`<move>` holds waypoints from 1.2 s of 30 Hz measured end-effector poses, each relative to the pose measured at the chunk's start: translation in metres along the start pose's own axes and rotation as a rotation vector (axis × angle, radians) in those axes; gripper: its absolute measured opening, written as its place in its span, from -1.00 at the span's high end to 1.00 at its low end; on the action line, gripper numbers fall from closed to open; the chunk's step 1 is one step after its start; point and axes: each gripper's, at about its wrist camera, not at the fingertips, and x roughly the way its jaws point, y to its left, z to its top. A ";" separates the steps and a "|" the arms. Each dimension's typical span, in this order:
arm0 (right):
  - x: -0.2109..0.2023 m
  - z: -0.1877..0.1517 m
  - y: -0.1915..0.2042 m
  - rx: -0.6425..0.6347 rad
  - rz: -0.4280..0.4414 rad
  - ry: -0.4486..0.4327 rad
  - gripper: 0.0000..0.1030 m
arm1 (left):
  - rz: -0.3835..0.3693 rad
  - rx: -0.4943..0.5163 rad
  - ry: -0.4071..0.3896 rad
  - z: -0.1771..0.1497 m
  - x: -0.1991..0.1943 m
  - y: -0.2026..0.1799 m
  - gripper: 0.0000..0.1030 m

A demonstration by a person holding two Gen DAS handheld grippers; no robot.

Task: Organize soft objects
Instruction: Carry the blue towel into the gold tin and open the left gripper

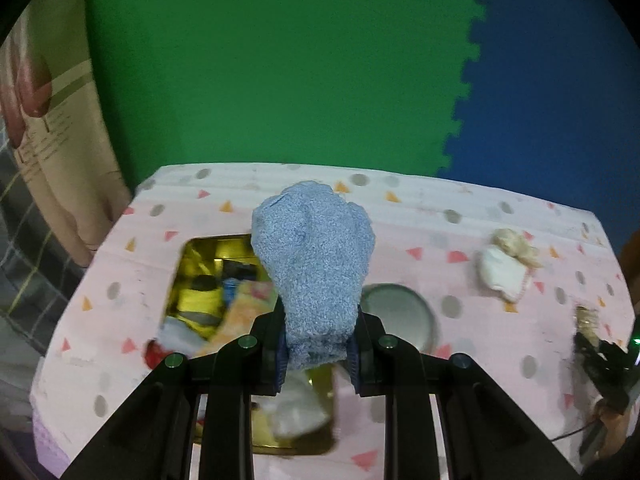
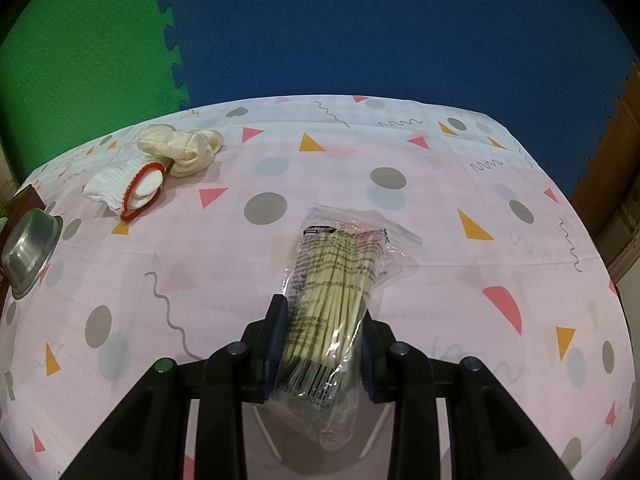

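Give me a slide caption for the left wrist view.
Left gripper holds a blue fuzzy sock above the gold box.

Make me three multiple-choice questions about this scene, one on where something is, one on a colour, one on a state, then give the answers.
1. Where is the white knit glove with red trim?
A. On the pink patterned tablecloth, beside the cream fabric bundle
B. Inside the steel bowl
C. In the right gripper

2. What colour is the fluffy sock in the left gripper?
A. Yellow
B. Light blue
C. Red

3. What is the right gripper doing?
A. Hanging open
B. Shut on nothing
C. Shut on a clear plastic packet of pale sticks

Answers: 1 A, the glove lies on the cloth, next to the bundle. 2 B, its pile is light blue. 3 C, the packet sits clamped between its pads.
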 end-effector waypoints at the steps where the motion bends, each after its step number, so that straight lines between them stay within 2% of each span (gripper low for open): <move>1: 0.000 0.000 0.000 0.000 0.000 0.000 0.36 | 0.012 -0.006 0.002 0.001 0.002 0.007 0.59; 9: 0.000 0.000 0.000 -0.007 -0.004 0.000 0.36 | 0.071 -0.052 0.051 0.012 0.027 0.052 0.59; 15: 0.000 0.000 0.000 -0.009 -0.006 0.001 0.36 | 0.079 -0.083 0.104 0.018 0.053 0.074 0.59; 25: 0.000 0.001 -0.001 -0.012 -0.008 0.001 0.36 | 0.105 -0.095 0.205 -0.002 0.097 0.089 0.58; 30: 0.000 0.001 -0.001 -0.013 -0.009 0.001 0.36 | 0.106 -0.102 0.223 -0.009 0.107 0.093 0.56; 36: 0.000 0.000 -0.001 -0.014 -0.011 0.001 0.36 | 0.144 -0.099 0.220 -0.011 0.110 0.095 0.42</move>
